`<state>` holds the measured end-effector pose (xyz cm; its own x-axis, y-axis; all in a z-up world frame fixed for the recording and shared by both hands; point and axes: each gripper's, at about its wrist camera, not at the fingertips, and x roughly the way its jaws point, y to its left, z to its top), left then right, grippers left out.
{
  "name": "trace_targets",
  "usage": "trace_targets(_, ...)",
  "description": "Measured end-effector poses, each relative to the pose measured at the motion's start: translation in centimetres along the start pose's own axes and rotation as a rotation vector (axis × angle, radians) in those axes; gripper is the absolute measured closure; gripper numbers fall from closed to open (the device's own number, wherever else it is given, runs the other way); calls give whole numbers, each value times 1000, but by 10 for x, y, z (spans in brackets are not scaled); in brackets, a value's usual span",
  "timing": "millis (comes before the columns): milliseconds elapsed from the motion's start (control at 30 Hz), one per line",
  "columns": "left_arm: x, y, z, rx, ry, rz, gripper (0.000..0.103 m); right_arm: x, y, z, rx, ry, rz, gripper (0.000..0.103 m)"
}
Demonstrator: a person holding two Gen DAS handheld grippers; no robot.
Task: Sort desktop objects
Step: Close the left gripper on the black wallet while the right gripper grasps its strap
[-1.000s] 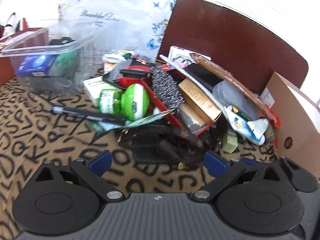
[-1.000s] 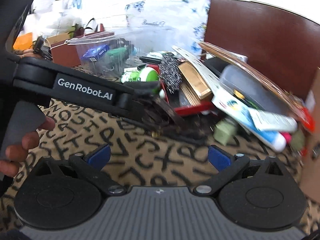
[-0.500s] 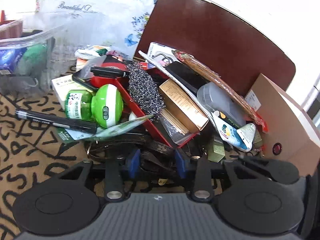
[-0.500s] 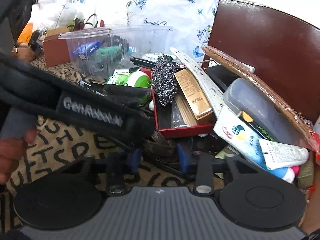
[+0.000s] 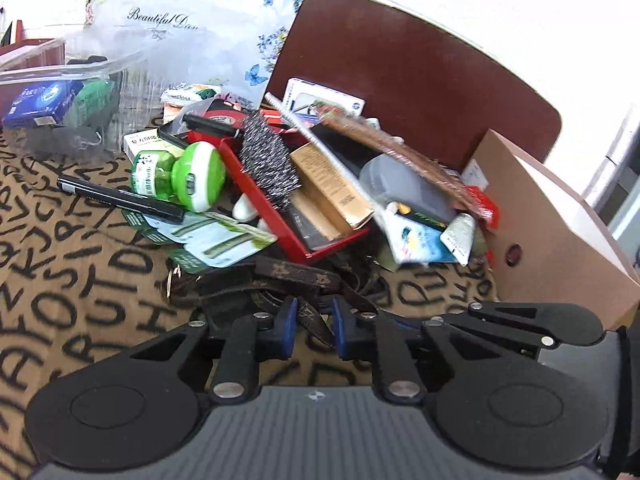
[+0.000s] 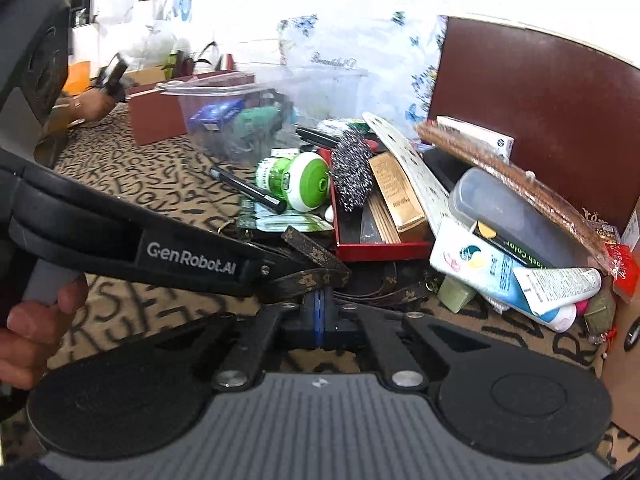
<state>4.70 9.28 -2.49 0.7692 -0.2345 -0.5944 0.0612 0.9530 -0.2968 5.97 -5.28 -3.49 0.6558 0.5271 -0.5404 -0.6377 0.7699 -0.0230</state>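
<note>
1. While both tools are crowding the near edge of the heap, the left gripper (image 5: pixel 314 326) is pinching a dark brown patterned strap (image 5: pixel 280 276) between its blue pads (image 5: pixel 289 320), with the jaws nearly together around a thin piece of it.
2. The right gripper (image 6: pixel 320 314) is showing its jaws pressed tight together, and the strap (image 6: pixel 316 268) is lying just above its pads; whether a bit of strap is caught there I cannot tell.
3. The strap is lying on the letter-print tablecloth (image 5: pixel 80 280), just in front of a red tray (image 5: pixel 280 224).
4. A steel scourer (image 5: pixel 268 164) and a tan box (image 5: pixel 332 188) are sitting in that tray.
5. A green bottle (image 5: pixel 180 176) is lying beside the tray, touching a black pen (image 5: pixel 120 200).
6. A clear plastic bin (image 5: pixel 60 112) is standing well to the left.
</note>
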Motion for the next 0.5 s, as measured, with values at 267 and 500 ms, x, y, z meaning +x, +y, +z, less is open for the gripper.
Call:
trace_targets(267,-52,0,-32,5,6,-40,86,-57,27,-17,32,-19,94,103)
trace_targets(500,-66,25,-45,-99,28,-30,48,-69,26,-35,117,15,91,100)
